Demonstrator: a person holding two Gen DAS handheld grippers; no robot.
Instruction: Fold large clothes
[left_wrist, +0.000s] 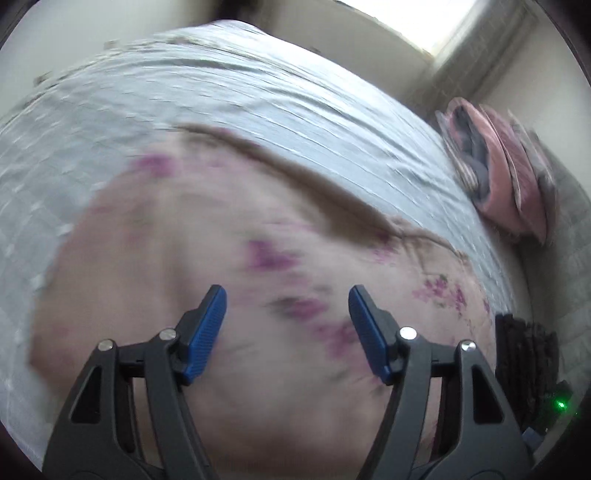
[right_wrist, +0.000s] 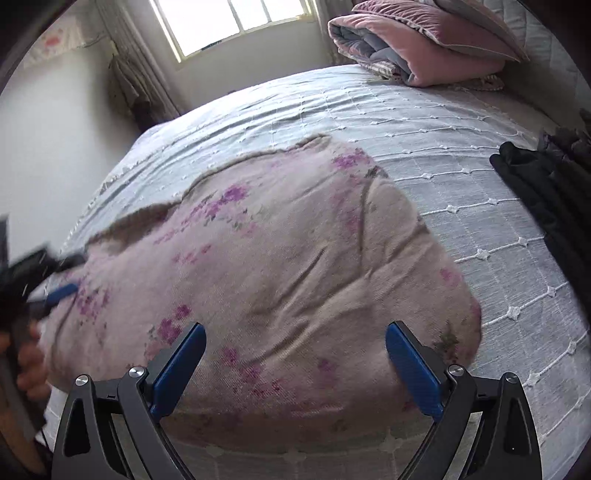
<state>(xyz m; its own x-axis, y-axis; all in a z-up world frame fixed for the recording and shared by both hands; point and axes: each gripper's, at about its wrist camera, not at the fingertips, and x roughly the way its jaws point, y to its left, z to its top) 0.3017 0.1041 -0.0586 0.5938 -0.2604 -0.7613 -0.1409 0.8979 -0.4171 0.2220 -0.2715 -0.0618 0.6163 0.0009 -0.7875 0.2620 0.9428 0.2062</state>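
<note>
A large pale pink garment with purple flower print (right_wrist: 280, 273) lies spread on a bed with a light blue quilted cover (right_wrist: 461, 155). It fills the lower half of the blurred left wrist view (left_wrist: 207, 258). My left gripper (left_wrist: 287, 295) is open and empty, hovering over the garment. My right gripper (right_wrist: 295, 332) is open and empty above the garment's near edge. The left gripper also shows in the right wrist view (right_wrist: 55, 291), at the garment's left edge.
A folded pink and grey quilt (right_wrist: 421, 48) lies at the bed's far right end, also in the left wrist view (left_wrist: 506, 173). A dark garment (right_wrist: 546, 192) lies at the right edge. A window (right_wrist: 229, 22) and wall lie beyond the bed.
</note>
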